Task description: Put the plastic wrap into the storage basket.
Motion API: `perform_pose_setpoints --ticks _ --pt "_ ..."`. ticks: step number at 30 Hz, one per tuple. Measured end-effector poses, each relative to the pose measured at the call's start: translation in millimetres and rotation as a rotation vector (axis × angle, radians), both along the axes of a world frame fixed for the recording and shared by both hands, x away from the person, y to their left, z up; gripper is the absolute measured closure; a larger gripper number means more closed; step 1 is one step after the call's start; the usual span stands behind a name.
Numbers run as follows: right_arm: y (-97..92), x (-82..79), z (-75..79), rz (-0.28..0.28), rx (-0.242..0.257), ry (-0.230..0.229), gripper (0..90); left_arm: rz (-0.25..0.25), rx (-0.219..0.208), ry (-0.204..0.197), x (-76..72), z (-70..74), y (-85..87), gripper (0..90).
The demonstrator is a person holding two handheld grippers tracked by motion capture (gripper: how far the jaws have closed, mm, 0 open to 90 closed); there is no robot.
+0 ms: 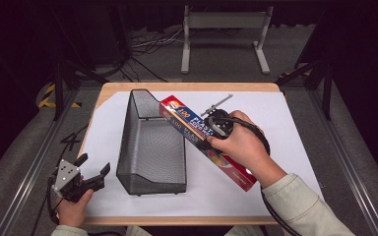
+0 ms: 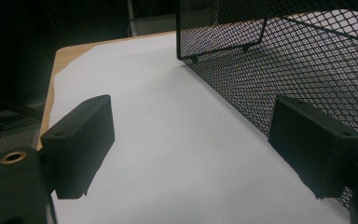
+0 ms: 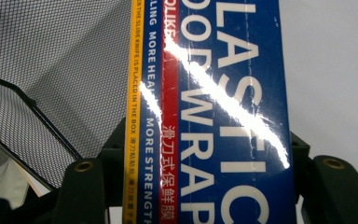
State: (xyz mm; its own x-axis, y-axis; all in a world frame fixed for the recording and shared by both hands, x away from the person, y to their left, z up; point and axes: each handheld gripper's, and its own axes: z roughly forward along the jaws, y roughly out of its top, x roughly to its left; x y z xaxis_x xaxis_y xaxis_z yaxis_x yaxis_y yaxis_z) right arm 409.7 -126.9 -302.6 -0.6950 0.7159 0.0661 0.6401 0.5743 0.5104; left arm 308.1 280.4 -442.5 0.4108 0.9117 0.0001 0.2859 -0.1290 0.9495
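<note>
The plastic wrap box [image 1: 204, 140] lies slanted just right of the black mesh basket [image 1: 151, 147], its far end at the basket's rim, pinched between the right gripper's [image 1: 215, 123] jaws. The left gripper [image 1: 89, 176] sits near-left of the basket over the white sheet [image 1: 275, 128], jaws spread and empty.

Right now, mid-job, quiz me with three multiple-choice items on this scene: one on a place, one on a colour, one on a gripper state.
1. Where is the black mesh basket relative to the plastic wrap box?
A. on the person's left of it
B. on the person's right of it
C. on top of it

2. The box's main face is:
A. green
B. blue
C. white

3. The left gripper is:
A. shut on the basket
B. shut on the box
C. open

Answers: 1 A, high view shows the basket left; 2 B, blue face with white lettering; 3 C, jaws apart over bare paper while the right gripper clamps the box.
</note>
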Motion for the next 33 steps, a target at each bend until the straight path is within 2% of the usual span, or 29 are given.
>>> perform_pose_setpoints --ticks 10,15,21,29,31,33 --pt "24.2 3.6 2.5 0.007 0.001 0.01 39.7 -0.012 0.005 -0.002 5.2 -0.4 -3.5 15.3" --pt "36.0 6.0 2.4 0.006 0.008 0.017 39.7 -0.015 0.022 0.004 7.8 -1.7 -3.5 15.3" --pt "50.8 7.1 1.0 -0.003 0.012 0.019 39.7 -0.012 0.013 0.002 9.2 -2.1 -3.9 15.4" --pt "64.5 8.4 -4.9 -0.074 0.011 0.045 39.8 -0.014 0.017 0.001 10.2 -2.2 -4.8 15.4" --pt "68.5 9.8 -7.2 -0.105 0.009 0.042 39.8 -0.013 0.015 0.003 10.4 -2.4 -4.9 15.4" --pt "73.6 10.4 -9.2 -0.142 0.017 0.057 39.8 -0.014 0.018 0.002 10.8 -2.5 -4.7 15.4"
